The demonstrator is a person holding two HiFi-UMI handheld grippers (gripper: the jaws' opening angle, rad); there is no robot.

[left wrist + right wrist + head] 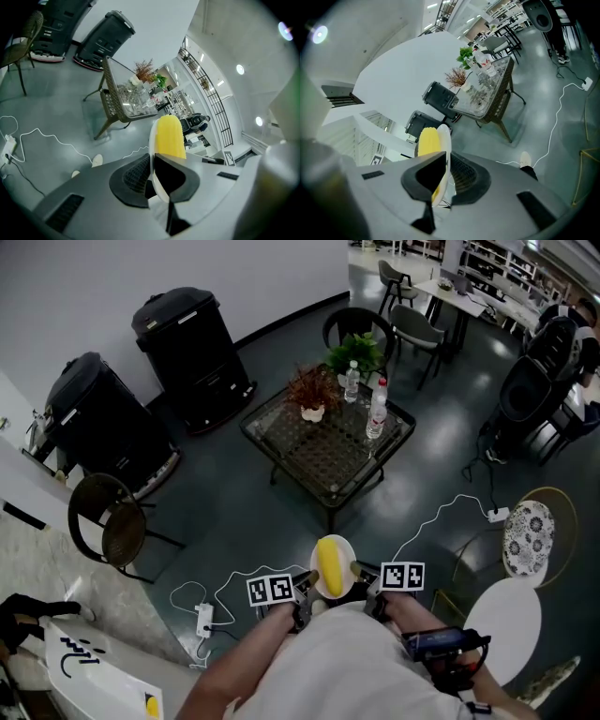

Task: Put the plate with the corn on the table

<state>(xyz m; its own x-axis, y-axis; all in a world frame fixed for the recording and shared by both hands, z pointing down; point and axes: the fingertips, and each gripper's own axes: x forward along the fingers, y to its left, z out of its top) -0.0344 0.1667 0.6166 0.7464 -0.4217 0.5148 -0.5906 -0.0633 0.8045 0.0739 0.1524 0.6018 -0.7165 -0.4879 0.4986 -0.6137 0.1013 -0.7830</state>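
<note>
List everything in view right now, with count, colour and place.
plate: one, white, held at both side rims
corn: one, yellow, on the plate
glass table: one, wicker-framed, ahead
bottles: two, clear, on the glass table
plants: two, reddish and green, on the glass table
bins: two, black, by the wall
wicker chair: one, dark, left
power strips: two, white, corded, on the floor
left gripper: one, grey, shut on the plate's left rim
right gripper: one, grey, shut on the plate's right rim
</note>
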